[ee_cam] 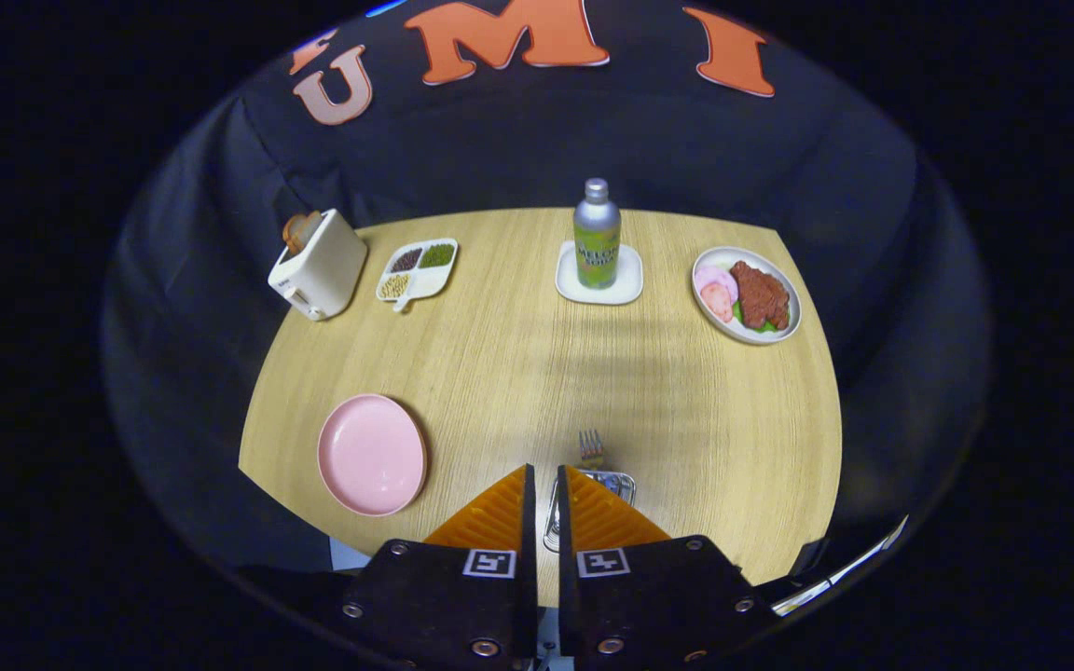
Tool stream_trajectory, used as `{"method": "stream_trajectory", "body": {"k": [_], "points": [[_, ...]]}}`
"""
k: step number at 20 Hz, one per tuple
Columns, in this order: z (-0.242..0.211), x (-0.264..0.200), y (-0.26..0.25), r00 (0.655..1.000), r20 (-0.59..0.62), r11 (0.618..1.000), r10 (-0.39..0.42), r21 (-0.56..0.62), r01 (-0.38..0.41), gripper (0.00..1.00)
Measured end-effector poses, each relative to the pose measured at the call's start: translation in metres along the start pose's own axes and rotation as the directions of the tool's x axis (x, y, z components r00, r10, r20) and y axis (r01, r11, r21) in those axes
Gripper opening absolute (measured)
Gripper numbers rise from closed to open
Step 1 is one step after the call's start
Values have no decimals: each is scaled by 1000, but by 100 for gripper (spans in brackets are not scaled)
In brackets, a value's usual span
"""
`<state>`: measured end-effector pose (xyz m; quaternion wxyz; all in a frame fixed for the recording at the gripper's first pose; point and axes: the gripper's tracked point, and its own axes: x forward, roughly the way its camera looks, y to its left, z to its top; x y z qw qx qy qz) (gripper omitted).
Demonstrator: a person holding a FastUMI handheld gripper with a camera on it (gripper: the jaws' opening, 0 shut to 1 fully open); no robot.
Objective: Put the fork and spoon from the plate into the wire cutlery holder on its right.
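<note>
So the gripper [546, 485] has its fingers nearly pressed together, just a thin slit between them, and I can't tell if they're pinching anything. Right ahead of the tips sits the wire cutlery holder [613, 483] with the fork [590, 448] standing in it, tines up. The pink plate [371, 454] lies off to the left (bare now). Farther back: toaster [318, 265], divided snack tray [418, 269], soda bottle [597, 235] on a white coaster [627, 280], and a meat plate [747, 294].
</note>
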<state>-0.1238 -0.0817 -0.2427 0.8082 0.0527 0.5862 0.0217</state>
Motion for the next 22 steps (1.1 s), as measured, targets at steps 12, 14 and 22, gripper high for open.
{"method": "stream_trajectory", "body": {"k": [12, 14, 22], "points": [[110, -111, 33, 805, 592, 991, 48, -127, 35, 59], [120, -124, 33, 766, 642, 990, 30, -125, 66, 69], [168, -183, 57, 524, 852, 989, 15, -90, 117, 85]]}}
